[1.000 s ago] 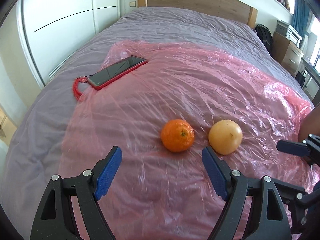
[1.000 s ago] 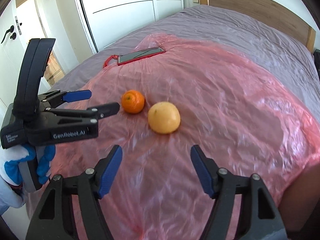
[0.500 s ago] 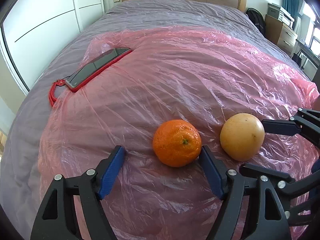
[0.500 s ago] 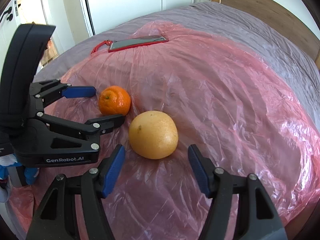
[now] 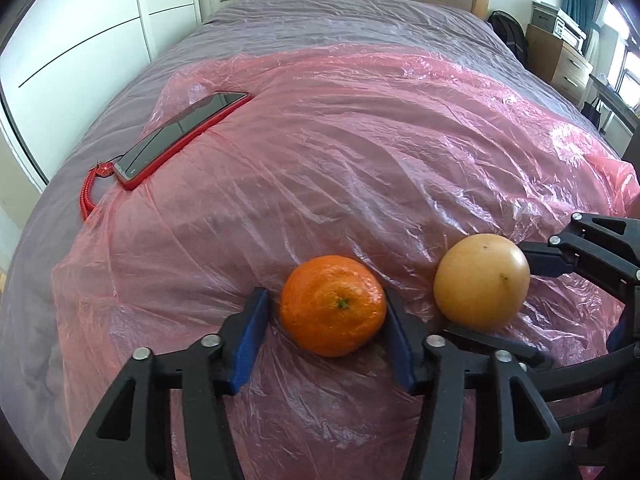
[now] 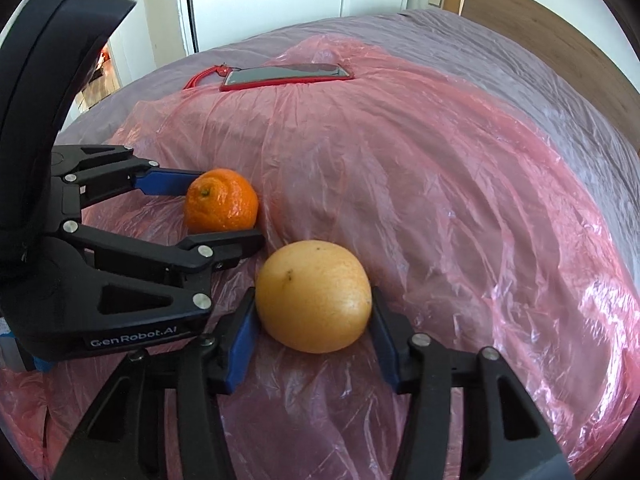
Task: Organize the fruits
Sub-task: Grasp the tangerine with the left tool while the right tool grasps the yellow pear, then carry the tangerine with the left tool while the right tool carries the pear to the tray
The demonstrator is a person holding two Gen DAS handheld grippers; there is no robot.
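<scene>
since half a second ago both your grippers closed in: left gripper (image 5: 326,320) clamps the orange (image 5: 333,305), right gripper (image 6: 310,322) clamps the yellow fruit (image 6: 313,295), both on the pink plastic sheet (image 5: 360,152). lifting looks next.

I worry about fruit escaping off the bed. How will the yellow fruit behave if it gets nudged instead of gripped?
The yellow fruit is round and sits on slick, crinkled plastic sheet, so it would probably roll or slide. Its rind looks firm, likely not fragile. The right gripper brackets its widest part, which should hold it.
</scene>
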